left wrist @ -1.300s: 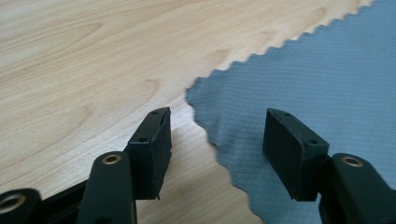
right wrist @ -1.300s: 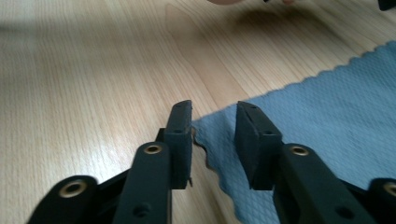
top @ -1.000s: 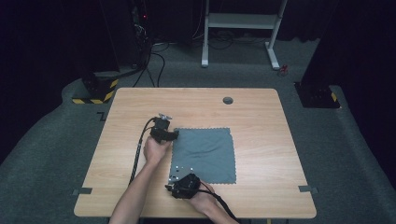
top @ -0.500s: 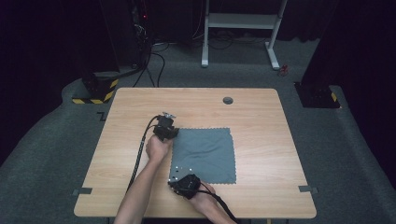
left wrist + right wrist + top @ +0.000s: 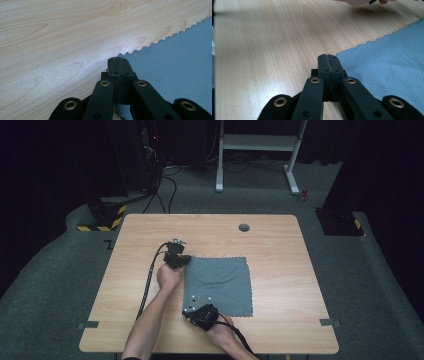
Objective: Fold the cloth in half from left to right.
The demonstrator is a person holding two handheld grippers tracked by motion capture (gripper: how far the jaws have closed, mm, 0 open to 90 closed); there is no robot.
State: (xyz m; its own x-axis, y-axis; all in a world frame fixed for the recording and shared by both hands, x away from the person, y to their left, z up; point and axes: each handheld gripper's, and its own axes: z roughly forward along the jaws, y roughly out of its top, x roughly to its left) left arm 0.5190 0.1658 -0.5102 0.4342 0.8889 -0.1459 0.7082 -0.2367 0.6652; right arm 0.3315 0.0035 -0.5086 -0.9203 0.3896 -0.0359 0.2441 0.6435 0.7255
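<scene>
Grey cloth (image 5: 220,282) on wooden table (image 5: 280,245), left gripper (image 5: 181,261) and right gripper (image 5: 196,312) fingers just clenched on its corners.

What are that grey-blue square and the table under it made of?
The grey-blue cloth looks like thin woven fabric, probably microfibre: matte, with a fine grid weave and zigzag pinked edges. The table shows pale wood grain with a smooth, slightly glossy sheen, so likely laminate or varnished wood; which one cannot be told.
</scene>
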